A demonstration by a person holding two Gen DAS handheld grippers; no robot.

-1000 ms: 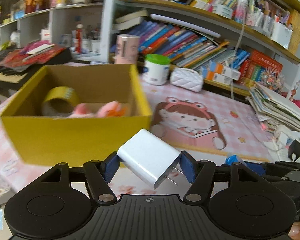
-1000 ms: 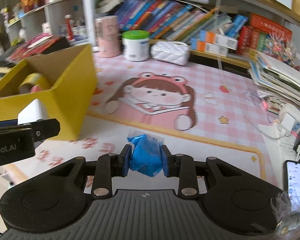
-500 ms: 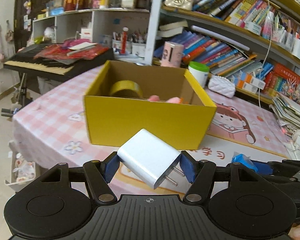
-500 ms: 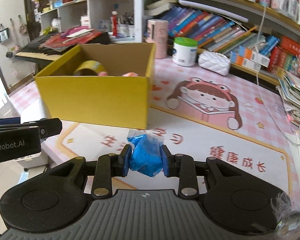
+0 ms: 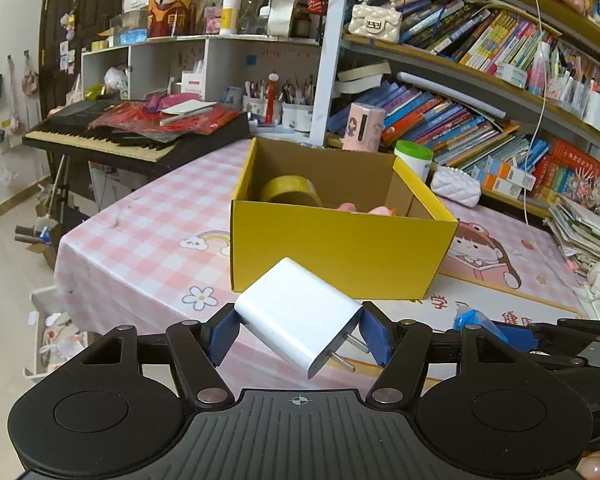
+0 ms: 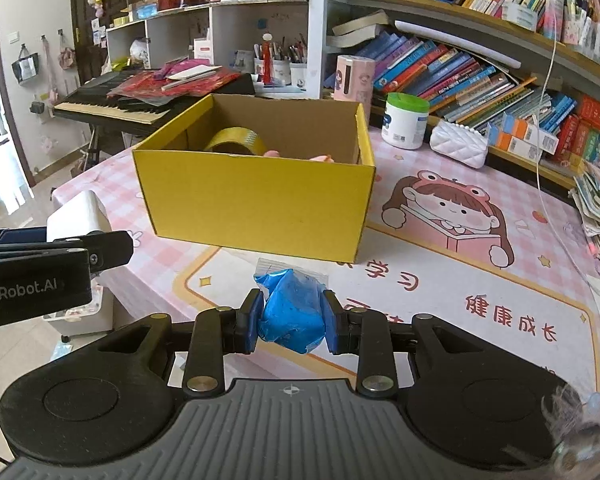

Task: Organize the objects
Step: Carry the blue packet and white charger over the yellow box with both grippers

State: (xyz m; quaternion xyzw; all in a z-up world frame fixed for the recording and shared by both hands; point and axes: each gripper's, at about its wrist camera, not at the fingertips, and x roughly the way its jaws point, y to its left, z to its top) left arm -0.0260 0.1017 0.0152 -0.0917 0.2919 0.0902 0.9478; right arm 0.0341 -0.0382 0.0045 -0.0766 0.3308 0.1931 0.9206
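Charger block (image 5: pixel 298 316), white with its two prongs pointing down to my right, sits tilted between my left claw's (image 5: pixel 298 334) blue pads, which are clamped on its sides. Ahead of that claw and beyond its tips stands the yellow box (image 5: pixel 340 252), open-topped, with a roll of tape (image 5: pixel 290 192) and something pink already inside. Off to the right of this claw I can see my other claw's load.

From my right claw (image 6: pixel 292 316) the view is much the same: its pads are pressed together on a blue bagged lump (image 6: pixel 292 310), and the box (image 6: pixel 256 200) stands ahead and slightly left, well apart from the tips. My left claw (image 6: pixel 88 240) with the charger (image 6: pixel 78 216) shows at the left edge.

I judge I'm mid-carry, both items gripped and none dropped in yet. Next I need to bring each claw forward and above the box rim, then let go over the open space beside the tape.
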